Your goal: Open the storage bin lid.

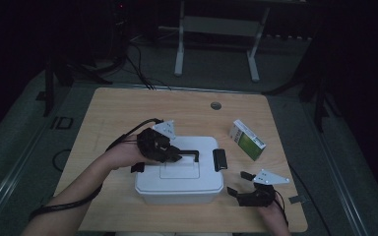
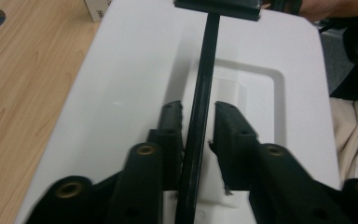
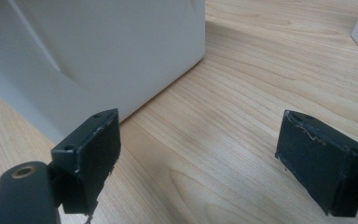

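A white lidded storage box stands near the front edge of the wooden table, about midway between the left and right edges. A black carry handle spans the recessed centre of the lid, and a black latch sits at the box's right end.

Left gripper: positioned over the lid, approaching from the left end of the box. In the left gripper view, the handle bar runs between the two jaws. The jaws stand narrow. One pad lies against the bar; the other pad is just beside it with a thin gap visible, so no firm clamp is shown.

Right gripper: rests low at the front right corner of the box, near the front edge of the table. In the right gripper view, the jaws stand wide apart with only bare table surface between them. The white box wall lies just beyond the left jaw.

A green and white carton lies toward the right edge of the table, well apart from the box and both grippers.
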`<state>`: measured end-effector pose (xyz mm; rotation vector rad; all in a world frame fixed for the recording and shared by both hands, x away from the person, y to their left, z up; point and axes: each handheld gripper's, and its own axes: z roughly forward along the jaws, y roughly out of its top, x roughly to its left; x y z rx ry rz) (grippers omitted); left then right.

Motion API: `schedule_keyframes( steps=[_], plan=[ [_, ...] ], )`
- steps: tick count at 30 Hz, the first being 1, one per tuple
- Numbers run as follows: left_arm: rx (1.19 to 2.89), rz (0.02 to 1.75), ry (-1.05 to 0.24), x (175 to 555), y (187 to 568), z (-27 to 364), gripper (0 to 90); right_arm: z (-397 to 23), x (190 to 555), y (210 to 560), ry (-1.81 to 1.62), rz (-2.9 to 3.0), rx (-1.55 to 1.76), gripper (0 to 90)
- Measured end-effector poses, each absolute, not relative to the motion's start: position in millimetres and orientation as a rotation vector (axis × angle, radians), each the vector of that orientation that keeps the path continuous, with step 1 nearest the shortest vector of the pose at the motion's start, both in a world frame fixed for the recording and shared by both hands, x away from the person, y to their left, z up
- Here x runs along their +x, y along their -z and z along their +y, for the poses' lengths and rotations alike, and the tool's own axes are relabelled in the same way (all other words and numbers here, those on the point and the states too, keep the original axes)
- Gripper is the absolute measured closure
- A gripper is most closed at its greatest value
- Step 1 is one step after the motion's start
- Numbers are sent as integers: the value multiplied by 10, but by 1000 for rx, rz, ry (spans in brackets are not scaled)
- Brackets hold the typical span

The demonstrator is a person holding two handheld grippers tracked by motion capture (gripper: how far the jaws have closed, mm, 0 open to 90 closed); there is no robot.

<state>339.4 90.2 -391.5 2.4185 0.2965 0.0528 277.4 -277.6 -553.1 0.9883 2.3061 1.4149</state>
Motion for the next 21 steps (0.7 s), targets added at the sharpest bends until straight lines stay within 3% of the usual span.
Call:
schedule_keyframes(
  steps=[2,10,21],
  plan=[
    [2419,285,-58,3393,3902,890,794,-2778,2774,5529,-1418,2305,989,134],
    [2427,245,-29,3389,3886,880,835,-2778,2776,5532,-1415,2306,991,134],
    [2408,221,-14,3404,3786,886,837,-2782,2779,5534,-1417,2304,996,134]
  ],
)
